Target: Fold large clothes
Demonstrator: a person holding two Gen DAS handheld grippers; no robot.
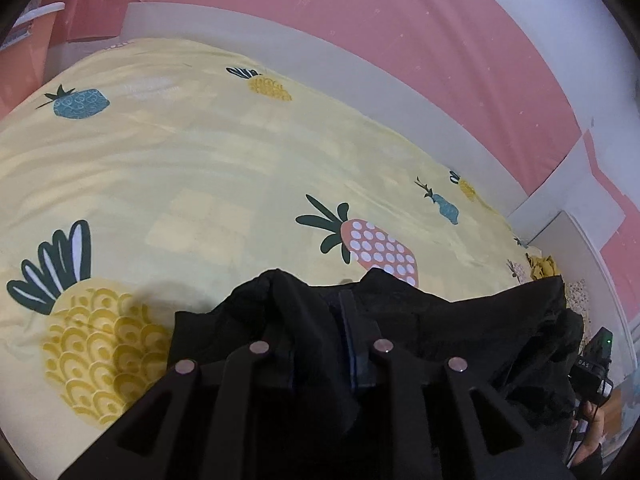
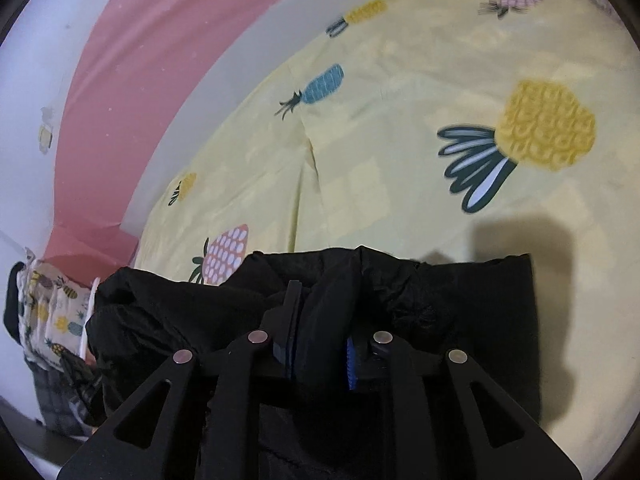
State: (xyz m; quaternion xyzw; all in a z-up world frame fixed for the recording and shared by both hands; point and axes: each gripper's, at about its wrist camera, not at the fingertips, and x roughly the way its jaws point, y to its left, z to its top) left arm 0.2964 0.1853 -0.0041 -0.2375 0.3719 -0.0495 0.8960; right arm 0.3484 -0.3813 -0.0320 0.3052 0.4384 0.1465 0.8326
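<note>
1. Left wrist view: the left gripper (image 1: 316, 320) is clamped on a bunched fold of one black garment (image 1: 460, 332), with cloth wedged between its fingers (image 1: 298, 320). The garment fills the frame from 5 to 7 o'clock and stretches off toward 3 o'clock, where the right gripper's body (image 1: 594, 360) and part of a hand (image 1: 588, 432) show at the edge. Beyond the garment, from 9 to 2 o'clock, lies a bed (image 1: 208, 168) under a yellow pineapple-print sheet. I count seven printed pineapples fully or partly in sight here. A pink wall (image 1: 400, 32) runs along the top.

2. Right wrist view: the right gripper (image 2: 320, 320) is likewise closed on a thick wad of the black garment (image 2: 480, 312), the cloth pinched between its fingers (image 2: 290, 320). The garment spans from 8 to 4 o'clock, and its edge at 3 o'clock lies flat on the bed (image 2: 400, 140). Six printed pineapples show on the sheet. At 8 o'clock there is a pile of pineapple-print fabric (image 2: 52, 304).

3. Progress, as a judgement: one garment, held at two points along one edge, sits over the bed. It is bunched rather than spread, and no finished fold is visible. The folding itself appears largely undone: laying flat, smoothing and folding remain.
</note>
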